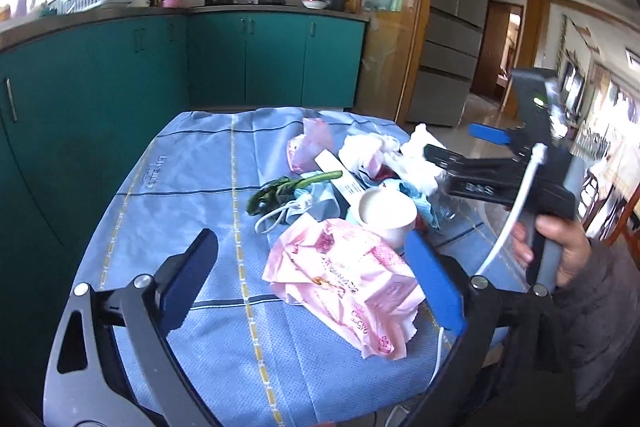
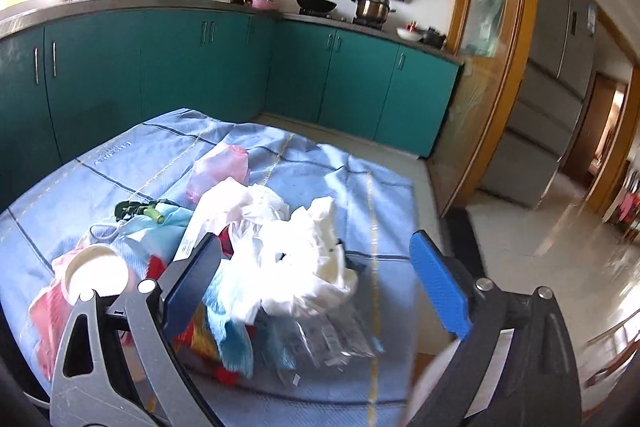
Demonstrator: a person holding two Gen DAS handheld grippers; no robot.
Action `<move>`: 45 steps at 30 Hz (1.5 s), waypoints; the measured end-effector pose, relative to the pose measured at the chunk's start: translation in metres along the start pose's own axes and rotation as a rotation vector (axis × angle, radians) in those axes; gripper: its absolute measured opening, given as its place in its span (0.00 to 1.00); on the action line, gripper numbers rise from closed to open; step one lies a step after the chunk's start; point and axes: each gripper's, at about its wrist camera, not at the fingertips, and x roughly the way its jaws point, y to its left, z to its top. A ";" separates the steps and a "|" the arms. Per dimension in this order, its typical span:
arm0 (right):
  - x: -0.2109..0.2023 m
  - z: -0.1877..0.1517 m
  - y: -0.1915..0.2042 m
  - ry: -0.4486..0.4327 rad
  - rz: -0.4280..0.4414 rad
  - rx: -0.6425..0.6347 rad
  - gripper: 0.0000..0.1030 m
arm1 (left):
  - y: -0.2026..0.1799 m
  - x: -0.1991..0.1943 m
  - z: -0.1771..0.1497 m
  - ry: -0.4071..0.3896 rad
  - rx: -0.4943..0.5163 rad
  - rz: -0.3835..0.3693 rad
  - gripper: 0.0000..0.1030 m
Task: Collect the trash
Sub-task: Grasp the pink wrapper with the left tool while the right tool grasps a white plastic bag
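1. The trash lies heaped on a blue cloth covering the surface: a pink printed wrapper nearest the left camera, a white paper cup on its side just beyond it, and crumpled white tissue toward the far right.
2. A green vegetable scrap and a white cord sit at the pile's left edge; clear plastic packaging lies beside the tissue, though blur makes it hard to read.
3. The left gripper hovers with jaws spread wide either side of the pink wrapper, not pressing it.
4. The right gripper, held in a hand, has jaws spread above the tissue, gripping nothing.
5. Teal cabinets stand behind.
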 end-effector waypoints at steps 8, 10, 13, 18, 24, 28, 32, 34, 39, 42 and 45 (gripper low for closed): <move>0.020 -0.001 0.008 0.033 0.069 -0.026 0.75 | -0.007 0.014 -0.001 0.014 0.000 0.058 0.92; 0.025 -0.006 0.009 0.055 0.081 -0.027 0.65 | -0.006 0.013 -0.001 0.006 -0.003 0.075 0.92; 0.032 -0.015 0.009 0.095 0.092 -0.025 0.35 | -0.002 0.010 0.000 -0.019 -0.016 0.098 0.92; 0.018 -0.016 0.010 0.059 0.120 -0.013 0.25 | 0.004 0.007 0.000 -0.026 -0.025 0.123 0.91; -0.025 -0.011 0.020 -0.045 0.120 -0.046 0.25 | 0.006 0.013 -0.006 0.019 -0.034 0.099 0.81; -0.046 -0.015 0.015 -0.077 0.113 -0.033 0.25 | 0.000 0.013 -0.011 0.018 -0.059 0.041 0.94; -0.052 -0.024 0.003 -0.076 0.079 -0.020 0.25 | -0.015 0.028 -0.014 0.066 -0.034 0.040 0.96; -0.053 -0.028 -0.003 -0.072 0.069 0.004 0.25 | -0.021 0.040 -0.018 0.108 -0.019 0.060 0.96; -0.051 -0.034 -0.011 -0.054 0.067 0.025 0.25 | -0.016 0.063 -0.028 0.191 -0.069 0.022 0.87; -0.046 -0.036 -0.008 -0.035 0.074 0.022 0.25 | -0.013 0.066 -0.029 0.215 -0.062 0.033 0.55; -0.035 -0.039 -0.006 0.011 0.082 0.023 0.25 | -0.009 0.066 -0.026 0.203 -0.030 0.042 0.28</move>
